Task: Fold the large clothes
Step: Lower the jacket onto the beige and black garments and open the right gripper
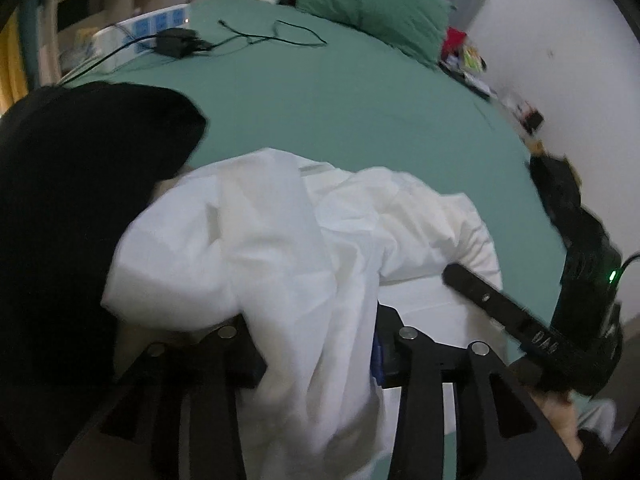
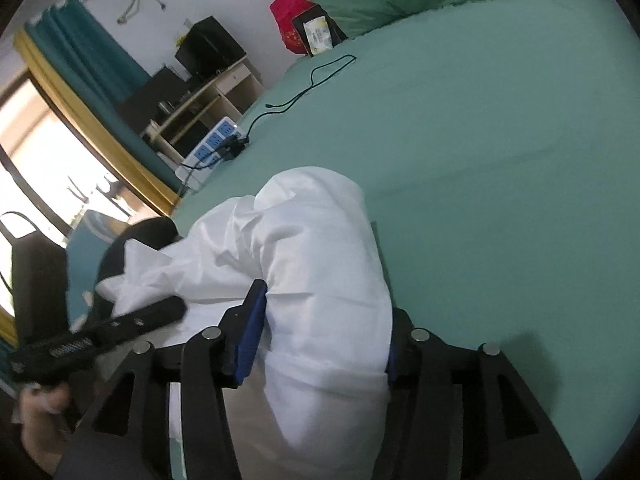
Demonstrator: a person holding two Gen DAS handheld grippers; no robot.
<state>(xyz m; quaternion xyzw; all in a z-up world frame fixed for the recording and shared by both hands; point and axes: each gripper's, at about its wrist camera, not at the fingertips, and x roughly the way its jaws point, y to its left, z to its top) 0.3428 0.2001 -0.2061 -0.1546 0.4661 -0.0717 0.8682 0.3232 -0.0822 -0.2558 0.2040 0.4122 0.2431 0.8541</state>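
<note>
A white garment point(image 1: 288, 240) lies bunched at the near edge of a green bed point(image 1: 340, 100). My left gripper point(image 1: 316, 352) is shut on a thick fold of it that hangs between the jaws. My right gripper point(image 2: 324, 344) is shut on another bunched part of the white garment point(image 2: 320, 248); its blue pads point(image 2: 250, 340) press the cloth. The right gripper also shows in the left wrist view point(image 1: 520, 316), low on the right, and the left gripper shows in the right wrist view point(image 2: 100, 332), low on the left.
A black garment point(image 1: 80, 184) lies left of the white one. A power strip point(image 1: 148, 28) with a black adapter and cable point(image 1: 272, 36) sits at the far left of the bed. A green pillow point(image 1: 376, 4) lies at the head. Clutter lines the wall side point(image 1: 472, 60).
</note>
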